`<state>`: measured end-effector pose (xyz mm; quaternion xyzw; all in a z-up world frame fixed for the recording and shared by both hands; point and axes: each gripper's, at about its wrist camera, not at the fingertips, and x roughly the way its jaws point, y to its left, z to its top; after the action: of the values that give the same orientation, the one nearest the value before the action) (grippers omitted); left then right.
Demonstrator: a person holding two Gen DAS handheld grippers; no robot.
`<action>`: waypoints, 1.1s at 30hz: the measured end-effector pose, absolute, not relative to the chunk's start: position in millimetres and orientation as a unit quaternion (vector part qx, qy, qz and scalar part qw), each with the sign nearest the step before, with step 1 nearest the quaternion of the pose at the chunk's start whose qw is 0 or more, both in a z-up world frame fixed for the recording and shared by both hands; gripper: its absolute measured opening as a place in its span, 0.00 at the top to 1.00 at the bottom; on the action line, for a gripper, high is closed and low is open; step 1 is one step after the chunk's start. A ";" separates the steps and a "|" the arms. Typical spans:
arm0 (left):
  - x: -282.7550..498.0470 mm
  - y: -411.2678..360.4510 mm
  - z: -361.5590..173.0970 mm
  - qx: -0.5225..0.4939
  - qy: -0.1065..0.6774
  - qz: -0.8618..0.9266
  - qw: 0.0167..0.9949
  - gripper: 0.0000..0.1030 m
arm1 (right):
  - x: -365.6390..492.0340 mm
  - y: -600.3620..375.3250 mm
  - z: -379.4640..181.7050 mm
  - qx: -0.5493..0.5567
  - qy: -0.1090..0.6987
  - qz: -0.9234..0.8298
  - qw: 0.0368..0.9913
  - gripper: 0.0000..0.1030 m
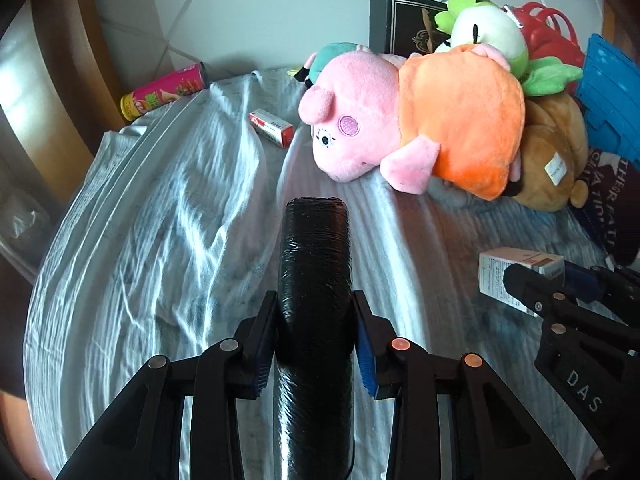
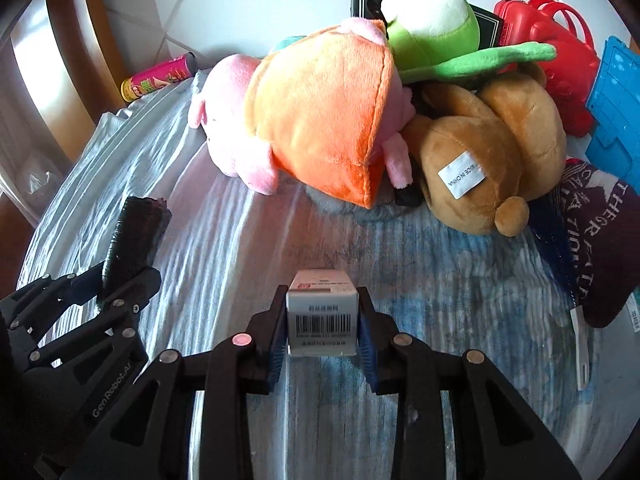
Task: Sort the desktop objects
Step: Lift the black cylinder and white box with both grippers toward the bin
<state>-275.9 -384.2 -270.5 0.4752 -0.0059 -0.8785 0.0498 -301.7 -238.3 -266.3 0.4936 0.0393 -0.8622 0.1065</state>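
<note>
Black wrapped roll (image 1: pixel 314 280) sits at centre frame, clenched between the left gripper (image 1: pixel 315 344) fingers; white barcoded box (image 2: pixel 322 320), low in the right wrist view, is pinched by the right gripper (image 2: pixel 323 330); "GenRobot.AI" marks the left one, "DAS" the right; brown plush (image 2: pixel 492 160) tag reads "MADE IN CHINA"; pink snack can (image 1: pixel 164 90) lies upper left, past the white sheet (image 1: pixel 160 220).

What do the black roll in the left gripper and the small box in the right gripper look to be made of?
Black roll: apparently thin plastic film, glossy, with fine wrinkles and highlights; possibly bin bags. Small box: seemingly printed cardboard, matte white, with sharp folded edges and a barcode. Each gripper, left and right, is clamped on its item.
</note>
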 end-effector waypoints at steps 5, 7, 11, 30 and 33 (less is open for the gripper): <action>-257.0 -382.3 -265.9 0.476 0.000 -0.878 0.057 0.67 | -289.8 -233.2 -270.7 0.507 0.032 -0.855 0.108 0.70; -250.9 -383.7 -262.8 0.474 0.000 -0.879 0.060 0.67 | -283.8 -235.0 -267.3 0.501 0.034 -0.857 0.112 0.70; -239.0 -379.2 -246.1 0.460 -0.001 -0.885 0.068 0.67 | -270.8 -236.4 -245.1 0.482 0.043 -0.866 0.127 0.70; -172.8 -275.1 -129.4 0.366 0.011 -0.923 0.118 0.67 | -202.9 -147.0 -110.5 0.357 0.060 -0.911 0.200 0.70; -164.2 -248.0 -115.3 0.355 0.017 -0.926 0.129 0.67 | -194.4 -119.5 -94.8 0.341 0.069 -0.914 0.210 0.70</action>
<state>-164.2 -248.0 -115.3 0.3554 0.0173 -0.9256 0.1292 -194.4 -119.5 -94.8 0.3406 0.0691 -0.9139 0.2096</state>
